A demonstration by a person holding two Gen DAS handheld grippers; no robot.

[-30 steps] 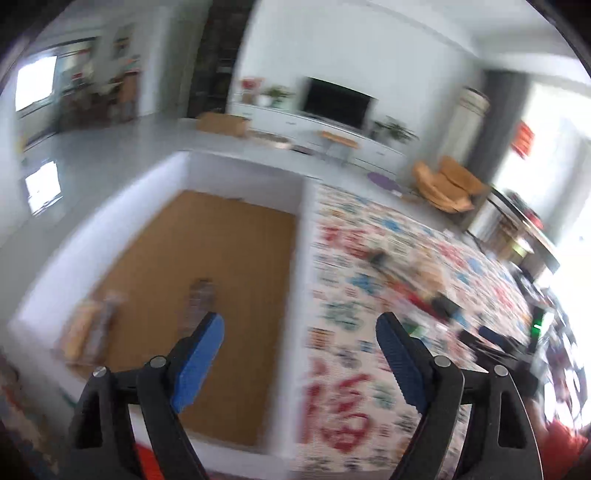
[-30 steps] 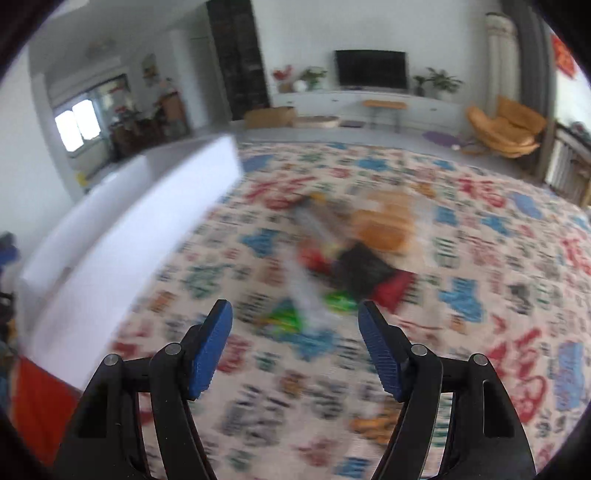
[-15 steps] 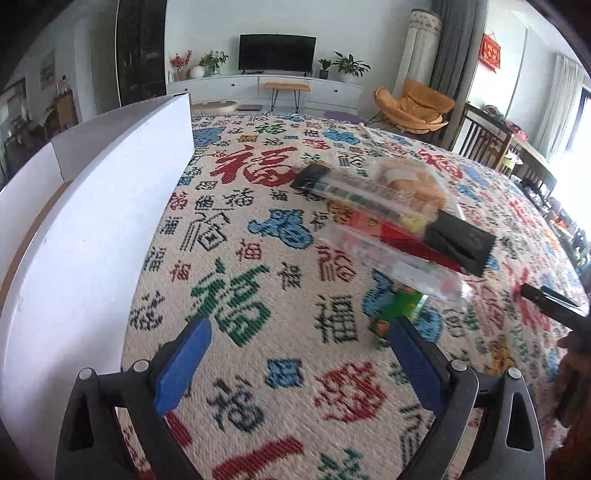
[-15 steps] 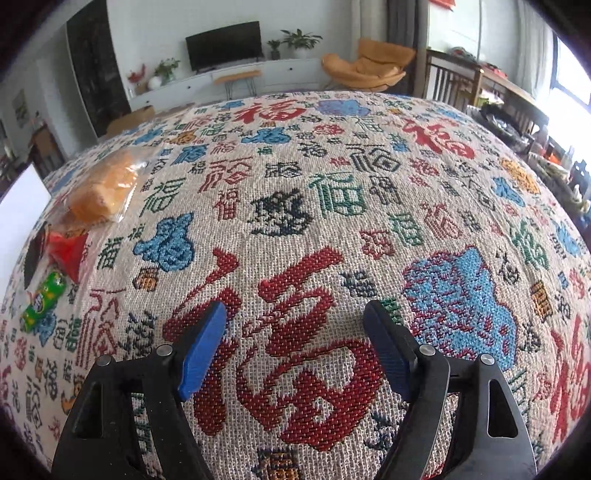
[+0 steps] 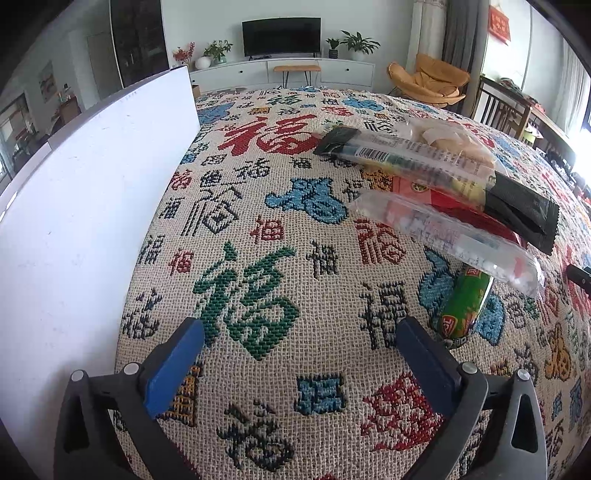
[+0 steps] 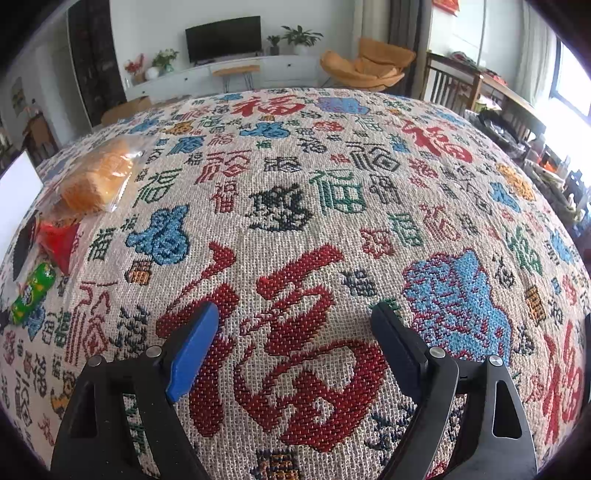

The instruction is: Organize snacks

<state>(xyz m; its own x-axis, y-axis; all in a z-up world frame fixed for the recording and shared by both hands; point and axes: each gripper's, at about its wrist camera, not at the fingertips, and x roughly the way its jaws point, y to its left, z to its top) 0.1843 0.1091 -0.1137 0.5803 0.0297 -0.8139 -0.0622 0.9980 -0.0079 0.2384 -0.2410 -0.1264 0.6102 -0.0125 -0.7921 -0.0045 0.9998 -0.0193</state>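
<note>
You look over the patterned woven cloth (image 5: 258,280) toward a dark television (image 5: 281,36) on the white wall. Below it runs a low white cabinet (image 5: 343,72); potted plants (image 5: 356,42) flank it, an orange chair (image 5: 428,81) right.

The cloth (image 5: 258,295) is covered all over with the Chinese sign 福 in red, green, blue and black. A long packet (image 5: 417,158) has a barcode and tiny print, too small to read.

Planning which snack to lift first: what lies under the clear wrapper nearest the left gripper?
Under the clear wrapper a green roll sticks out, and a red pack shows behind it. How far either reaches beneath is covered.
</note>
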